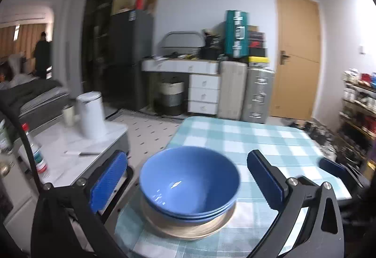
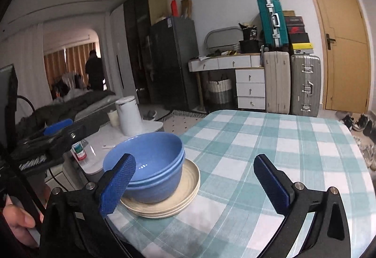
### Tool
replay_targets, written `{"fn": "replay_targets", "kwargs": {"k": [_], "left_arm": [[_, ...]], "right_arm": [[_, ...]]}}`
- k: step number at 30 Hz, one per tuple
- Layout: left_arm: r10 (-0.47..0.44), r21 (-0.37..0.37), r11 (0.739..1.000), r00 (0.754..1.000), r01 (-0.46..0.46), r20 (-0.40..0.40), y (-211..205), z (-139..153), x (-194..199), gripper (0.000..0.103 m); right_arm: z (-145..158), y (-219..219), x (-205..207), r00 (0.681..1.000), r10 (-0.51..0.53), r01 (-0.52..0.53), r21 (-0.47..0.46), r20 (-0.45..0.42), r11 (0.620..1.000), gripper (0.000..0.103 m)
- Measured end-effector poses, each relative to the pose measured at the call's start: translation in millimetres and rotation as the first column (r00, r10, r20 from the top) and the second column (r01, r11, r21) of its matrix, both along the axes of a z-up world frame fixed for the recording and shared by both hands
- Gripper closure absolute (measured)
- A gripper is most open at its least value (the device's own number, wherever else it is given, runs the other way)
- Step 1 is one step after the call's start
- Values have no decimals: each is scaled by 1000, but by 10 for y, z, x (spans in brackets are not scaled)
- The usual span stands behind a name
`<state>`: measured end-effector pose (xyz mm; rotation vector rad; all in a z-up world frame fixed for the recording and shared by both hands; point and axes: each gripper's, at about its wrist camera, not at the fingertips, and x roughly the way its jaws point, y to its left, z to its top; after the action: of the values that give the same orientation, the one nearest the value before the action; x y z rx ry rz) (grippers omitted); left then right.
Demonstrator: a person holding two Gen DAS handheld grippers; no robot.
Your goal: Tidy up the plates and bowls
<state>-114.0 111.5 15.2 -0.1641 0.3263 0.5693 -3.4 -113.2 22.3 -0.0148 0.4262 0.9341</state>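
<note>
Nested blue bowls (image 1: 189, 184) sit on a stack of beige plates (image 1: 188, 226) near the left edge of the checked table (image 1: 258, 138). My left gripper (image 1: 188, 184) is open and empty, its blue pads on either side of the bowls, apart from them. In the right wrist view the bowls (image 2: 150, 164) and plates (image 2: 188, 178) lie at the left. My right gripper (image 2: 199, 184) is open and empty, to the right of the stack, above the checked table (image 2: 270, 145). The left gripper (image 2: 58, 131) shows at far left there.
A white side table (image 1: 70, 147) to the left holds a white kettle (image 1: 91, 114), a cup (image 1: 68, 114) and a red-capped bottle (image 1: 36, 152). Suitcases (image 2: 291, 81), a drawer desk (image 2: 235, 70) and a door (image 2: 343, 41) stand behind. A cluttered shelf (image 1: 359, 103) is at right.
</note>
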Motion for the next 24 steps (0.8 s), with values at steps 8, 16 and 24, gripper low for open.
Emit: {"fn": "replay_targets", "kwargs": {"k": [8,16,24], "left_arm": [[-19,11,1000,1000,19,17,-89,-156,14,0],[81,4,997,993,-82,84,95,-275,-206,0],[29,-89,996,999,-25,42,236,-348,-102,0]], "right_arm": [[57,-183,-32,994,-98,96,30,47,995,1],[94,-111,-237,975,-112,111,17,190,994,1],[97,-73,-240,968,-138,136,25,208,990,1]]}}
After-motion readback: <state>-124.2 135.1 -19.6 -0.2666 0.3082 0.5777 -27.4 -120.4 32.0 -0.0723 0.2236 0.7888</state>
